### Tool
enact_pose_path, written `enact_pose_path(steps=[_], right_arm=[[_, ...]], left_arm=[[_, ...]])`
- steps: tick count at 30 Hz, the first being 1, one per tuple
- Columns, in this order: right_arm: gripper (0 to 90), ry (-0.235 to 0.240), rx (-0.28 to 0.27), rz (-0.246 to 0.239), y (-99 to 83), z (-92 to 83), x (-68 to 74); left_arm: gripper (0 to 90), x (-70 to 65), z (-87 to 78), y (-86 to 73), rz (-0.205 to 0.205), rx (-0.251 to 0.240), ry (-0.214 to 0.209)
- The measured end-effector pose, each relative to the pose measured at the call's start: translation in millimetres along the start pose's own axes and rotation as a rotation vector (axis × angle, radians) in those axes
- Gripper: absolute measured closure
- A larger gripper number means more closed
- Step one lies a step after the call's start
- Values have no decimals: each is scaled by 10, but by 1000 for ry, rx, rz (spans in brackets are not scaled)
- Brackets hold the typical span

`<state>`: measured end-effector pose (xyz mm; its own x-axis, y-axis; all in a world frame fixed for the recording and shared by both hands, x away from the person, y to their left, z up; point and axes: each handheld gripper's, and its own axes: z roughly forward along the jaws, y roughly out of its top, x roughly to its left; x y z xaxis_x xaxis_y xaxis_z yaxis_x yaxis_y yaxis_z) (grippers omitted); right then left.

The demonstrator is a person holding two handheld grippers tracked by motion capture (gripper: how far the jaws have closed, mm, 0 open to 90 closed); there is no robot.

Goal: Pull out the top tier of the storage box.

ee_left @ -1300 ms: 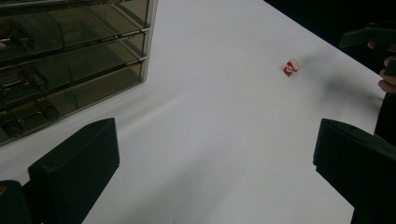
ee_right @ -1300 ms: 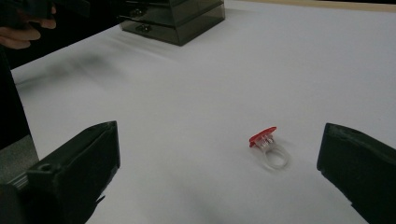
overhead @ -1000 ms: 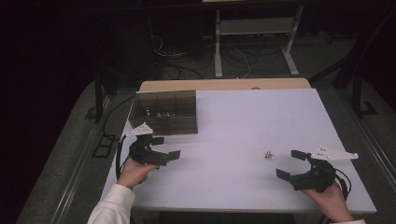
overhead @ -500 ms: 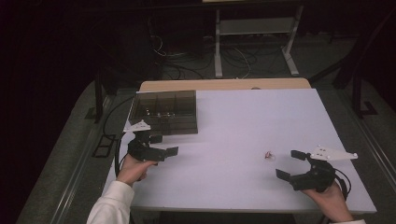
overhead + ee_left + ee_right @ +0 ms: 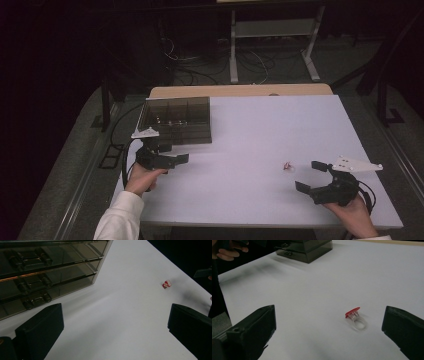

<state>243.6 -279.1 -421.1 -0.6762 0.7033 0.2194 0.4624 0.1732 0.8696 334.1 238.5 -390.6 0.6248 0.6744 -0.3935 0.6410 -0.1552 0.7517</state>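
Clear plastic ring with a red top (image 5: pixel 355 318) lies loose on your white counter (image 5: pixel 260 135), just ahead of your right gripper (image 5: pixel 316 177), whose fingers stand wide apart, ready to straddle it. Your left gripper (image 5: pixel 175 153), fingers likewise spread, waits beside the smoky drawer organiser (image 5: pixel 175 120).

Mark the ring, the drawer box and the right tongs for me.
ring (image 5: pixel 356 319): right gripper view, on its clear band, just below the red top.
drawer box (image 5: pixel 176 120): high view, on its smoky top panel.
right tongs (image 5: pixel 311 176): high view, midway between the open jaw tips.
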Motion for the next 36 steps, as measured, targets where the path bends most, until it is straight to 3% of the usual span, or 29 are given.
enact_pose_path(steps=[23, 36], right_arm=[[0, -1, 5, -3, -2, 4, 1], [0, -2, 7, -4, -3, 5, 2]], left_arm=[[0, 170, 17, 32, -112, -41, -36], [0, 257, 21, 46, -219, -90, -44]])
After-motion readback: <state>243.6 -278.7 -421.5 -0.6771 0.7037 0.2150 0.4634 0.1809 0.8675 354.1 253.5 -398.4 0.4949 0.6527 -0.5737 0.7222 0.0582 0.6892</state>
